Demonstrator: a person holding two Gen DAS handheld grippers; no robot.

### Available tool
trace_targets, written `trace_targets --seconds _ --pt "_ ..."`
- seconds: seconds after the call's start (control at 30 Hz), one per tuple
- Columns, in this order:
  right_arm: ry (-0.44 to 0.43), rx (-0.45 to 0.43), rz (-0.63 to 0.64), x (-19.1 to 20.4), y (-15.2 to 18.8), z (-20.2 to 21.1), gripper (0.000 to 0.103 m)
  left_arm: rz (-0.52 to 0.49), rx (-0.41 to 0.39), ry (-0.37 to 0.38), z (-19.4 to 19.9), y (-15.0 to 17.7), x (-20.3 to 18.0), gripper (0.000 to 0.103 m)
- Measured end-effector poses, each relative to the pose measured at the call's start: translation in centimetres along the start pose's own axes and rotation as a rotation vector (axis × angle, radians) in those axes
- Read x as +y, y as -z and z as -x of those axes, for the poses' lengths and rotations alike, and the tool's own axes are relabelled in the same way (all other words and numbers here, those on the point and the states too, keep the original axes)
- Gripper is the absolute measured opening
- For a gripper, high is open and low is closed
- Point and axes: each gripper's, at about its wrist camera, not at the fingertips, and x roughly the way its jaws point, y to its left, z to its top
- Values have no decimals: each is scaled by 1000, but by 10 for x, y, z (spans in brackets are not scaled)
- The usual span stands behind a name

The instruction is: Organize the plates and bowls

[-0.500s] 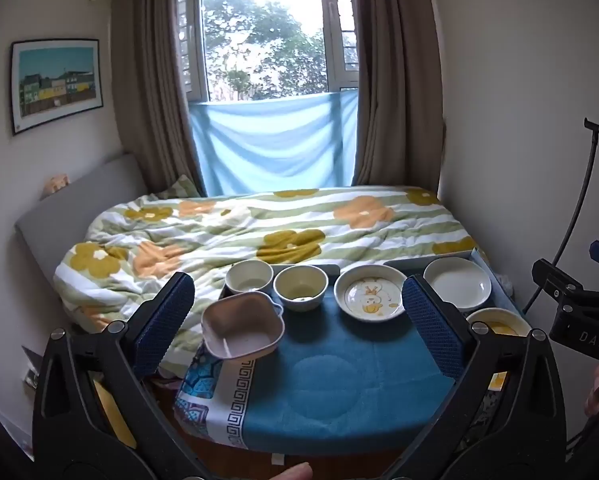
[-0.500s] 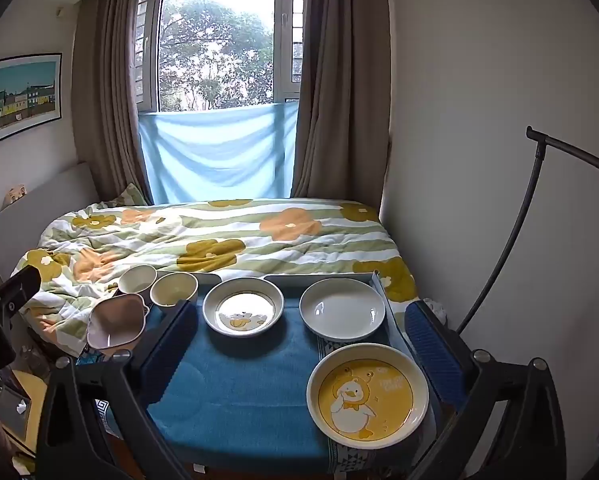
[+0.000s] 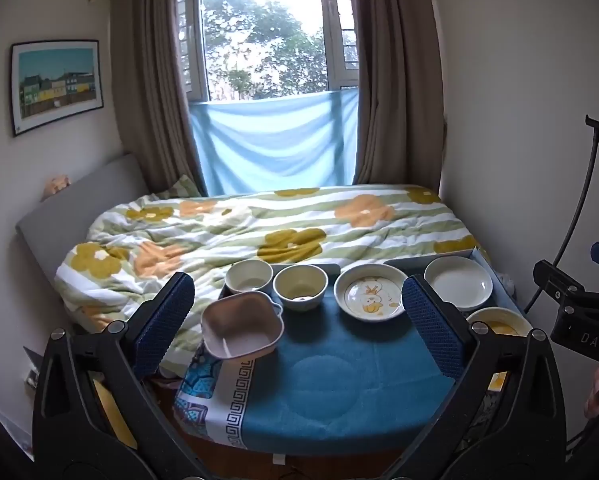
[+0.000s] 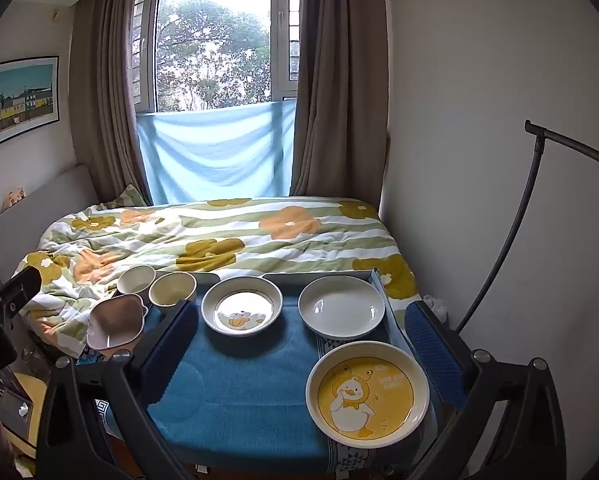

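Both grippers spread wide and empty, pink bowl [image 3: 241,326] upright, handle pointing right

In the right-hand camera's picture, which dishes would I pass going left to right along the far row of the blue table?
White bowl → cream bowl → small duck plate → plain white plate.

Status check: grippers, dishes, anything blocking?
Left gripper and right gripper: jaws wide open, empty, above the blue cloth. Three bowls, three plates, all separate, none stacked; pink bowl sits at the cloth's left edge. Nothing blocking.
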Motion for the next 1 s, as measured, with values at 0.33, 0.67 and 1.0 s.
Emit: trace_targets --seconds 0.33,0.67,1.0 --pt "0 1 0 5 2 0 103 -13 -7 -38 -6 2 -3 103" --pt "1 2 -1 7 2 3 103 -15 -14 -13 -2 4 -7 103" --pt "-3 2 -2 9 0 3 103 -26 -14 -22 1 4 -12 103"
